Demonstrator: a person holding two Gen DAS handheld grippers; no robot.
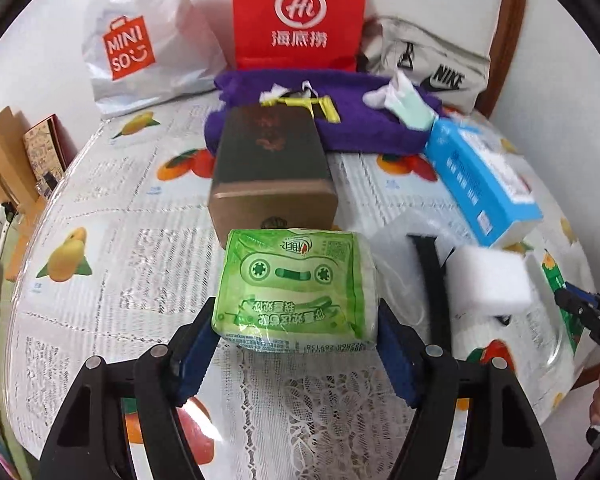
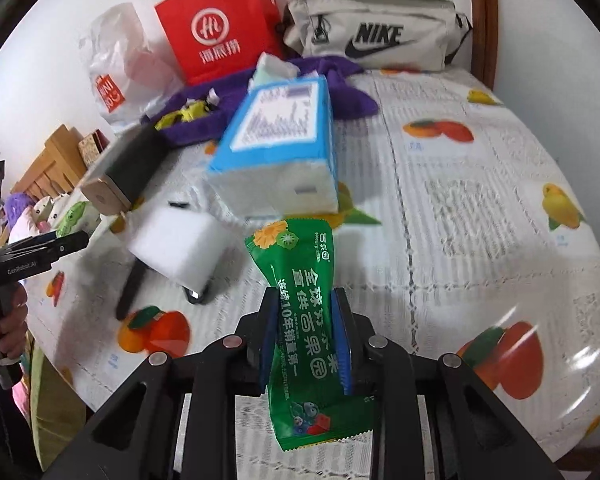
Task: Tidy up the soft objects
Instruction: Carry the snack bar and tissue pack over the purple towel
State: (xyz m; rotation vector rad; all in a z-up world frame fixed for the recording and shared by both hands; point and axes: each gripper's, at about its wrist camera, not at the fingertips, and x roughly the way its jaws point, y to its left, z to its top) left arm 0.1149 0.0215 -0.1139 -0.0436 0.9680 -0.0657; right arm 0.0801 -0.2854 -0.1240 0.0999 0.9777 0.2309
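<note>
My left gripper (image 1: 296, 320) is shut on a light green tissue pack (image 1: 296, 288) and holds it above the table, in front of a dark brown box (image 1: 272, 172). My right gripper (image 2: 304, 312) is shut on a dark green snack packet (image 2: 304, 320), held upright above the table. A white sponge block (image 2: 176, 244) and a blue tissue box (image 2: 276, 140) lie ahead of it. The left gripper shows at the left edge of the right wrist view (image 2: 66, 242), and the right gripper at the right edge of the left wrist view (image 1: 568, 300).
A purple towel (image 1: 360, 124) with a yellow item and crumpled tissue lies at the back. Behind it stand a red paper bag (image 1: 300, 12), a white Miniso bag (image 1: 132, 40) and a grey Nike pouch (image 2: 372, 32). A black strap (image 1: 432, 268) lies by the sponge. The fruit-print tablecloth (image 2: 460, 200) covers the table.
</note>
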